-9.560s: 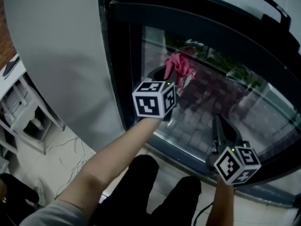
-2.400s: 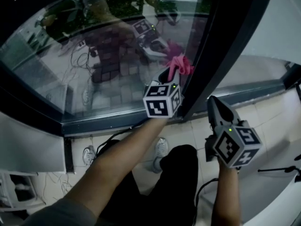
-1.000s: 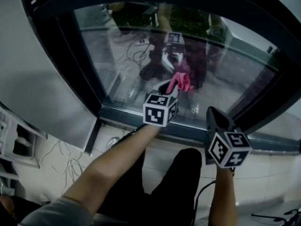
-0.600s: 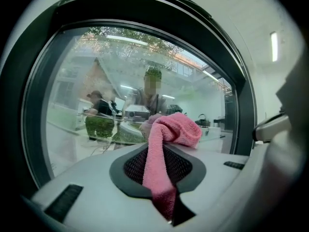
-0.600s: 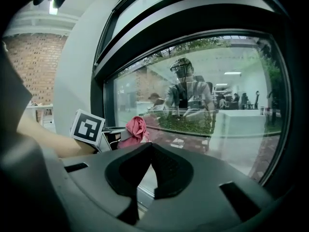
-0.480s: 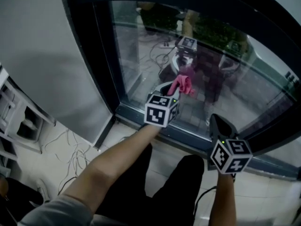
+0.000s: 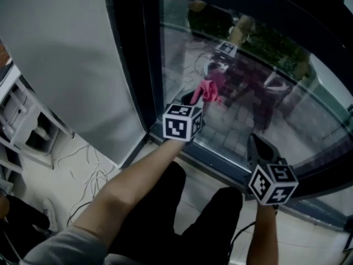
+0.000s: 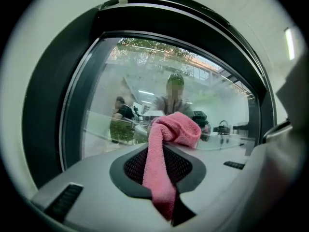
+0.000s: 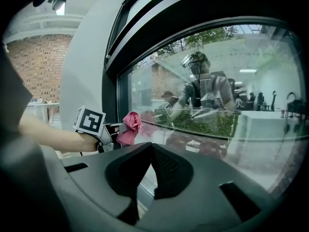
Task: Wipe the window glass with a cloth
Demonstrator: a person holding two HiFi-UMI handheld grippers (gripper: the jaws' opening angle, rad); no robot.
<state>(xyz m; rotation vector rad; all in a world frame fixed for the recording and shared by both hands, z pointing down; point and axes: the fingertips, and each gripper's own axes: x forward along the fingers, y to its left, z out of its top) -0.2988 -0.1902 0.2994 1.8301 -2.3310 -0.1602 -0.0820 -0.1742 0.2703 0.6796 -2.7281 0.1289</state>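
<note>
At the far left stands a grey wall, then the dark window frame. Just right of the frame, the left gripper has its fingers clamped on a pink cloth, pinched along a narrow strip, with a loose bunch standing out past the tips toward the window glass. The bunch sits low on the pane near its left edge. In the right gripper view the cloth meets its own reflection, so it looks to be on the glass or just off it; I cannot tell which.

To wipe well, press the bunch flat against the pane so that fabric, not the hard tips, rides the glass. Sweep in overlapping passes away from the frame, keeping the grip firm so the cloth does not slide out.

Farther right and lower, the right gripper has its fingers closed together on nothing, well apart from the cloth; it is best kept off the glass.
</note>
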